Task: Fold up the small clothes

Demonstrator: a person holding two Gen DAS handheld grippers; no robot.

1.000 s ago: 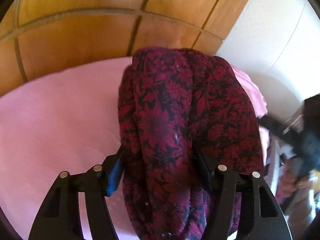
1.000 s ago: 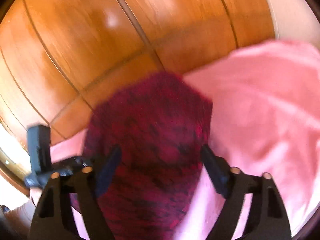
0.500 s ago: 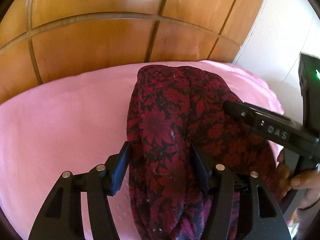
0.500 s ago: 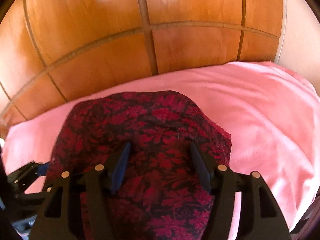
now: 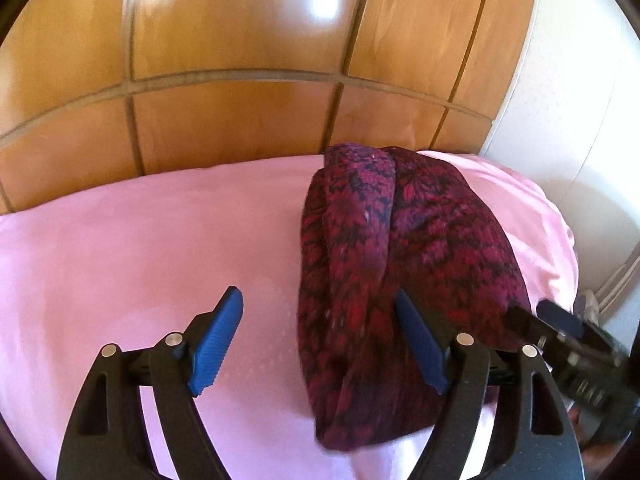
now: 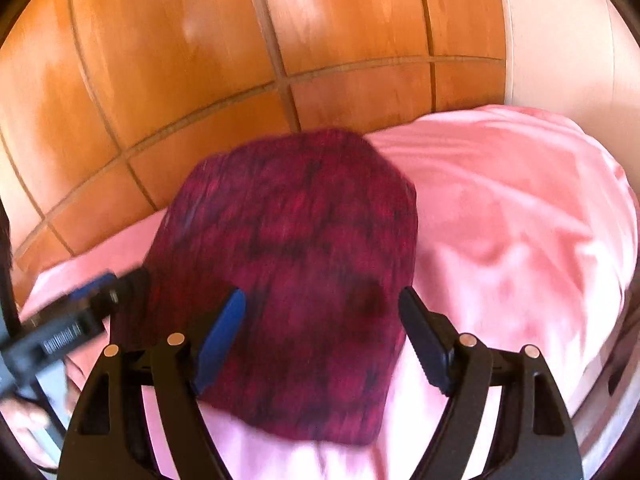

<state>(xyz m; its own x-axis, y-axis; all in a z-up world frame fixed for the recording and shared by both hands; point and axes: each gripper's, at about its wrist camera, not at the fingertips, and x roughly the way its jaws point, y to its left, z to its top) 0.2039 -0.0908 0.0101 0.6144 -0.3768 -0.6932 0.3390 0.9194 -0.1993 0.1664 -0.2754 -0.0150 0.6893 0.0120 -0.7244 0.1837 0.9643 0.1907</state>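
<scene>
Between the two pairs of tongs, on a pink sheet, lies the folded garment — a dark red cloth with a black flower pattern, bunched into a thick roll with a deep crease running along its top. From the left wrist view it sits ahead and toward the right side of the left tongs: the right blue pad stands against the roll's flank, while the left pad stands well apart from it over bare sheet. These jaws are opening, part of the cloth lies between them, and they do not press on it.

From the right wrist view, which is blurred, the garment fills the gap of the right tongs and reaches out ahead of them. Its near edge lies between the pads, but the pads stand clear on either side; these jaws are opening too, with no grip on the cloth.

Each pair of tongs shows at the edge of the other's view — the left ones low on the left, with a hand under them. Beyond the garment the pink sheet ends at a wall of orange wooden panels, and a pale wall stands to the right.
</scene>
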